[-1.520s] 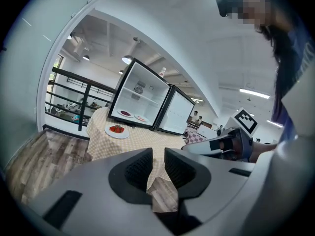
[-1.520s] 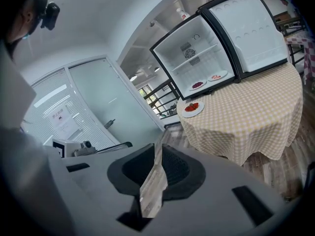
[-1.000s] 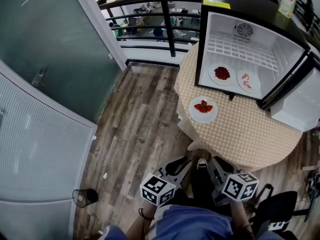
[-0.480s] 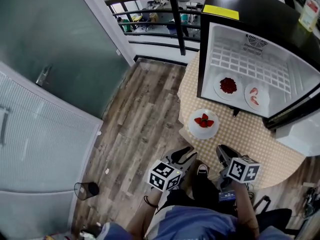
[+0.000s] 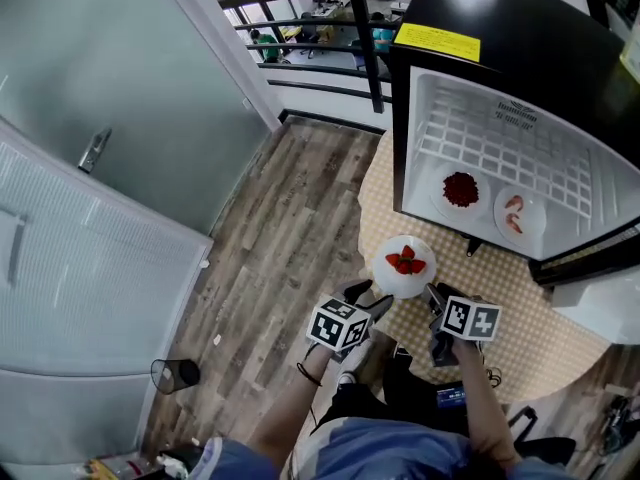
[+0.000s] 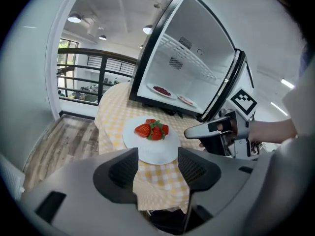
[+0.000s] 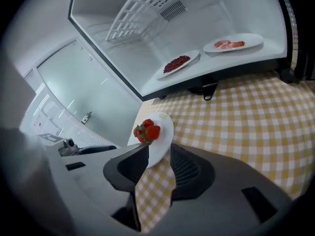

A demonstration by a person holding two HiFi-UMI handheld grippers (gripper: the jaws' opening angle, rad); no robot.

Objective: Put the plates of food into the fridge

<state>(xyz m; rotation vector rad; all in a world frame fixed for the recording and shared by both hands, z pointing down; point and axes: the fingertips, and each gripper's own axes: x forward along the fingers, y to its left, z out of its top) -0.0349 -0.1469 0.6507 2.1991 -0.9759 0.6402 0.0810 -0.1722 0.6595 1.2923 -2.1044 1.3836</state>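
The fridge (image 5: 470, 38) stands open — two plates (image 5: 461, 190) sit at its floor's front (wire shelf (image 5: 500, 143) above), room behind them.

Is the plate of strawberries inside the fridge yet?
No, the strawberry plate sits on the checked table just outside the open fridge.

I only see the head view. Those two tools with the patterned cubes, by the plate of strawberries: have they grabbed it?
Observer: Not yet. In the left gripper view, the left gripper has its jaws apart. They have just been opening, and the plate of strawberries sits at their tips, unpinched.
Operator: And the other tool?
Observer: The right gripper view shows the right gripper with its jaws apart too, also just opening. The plate's rim is at their tips, not clamped.
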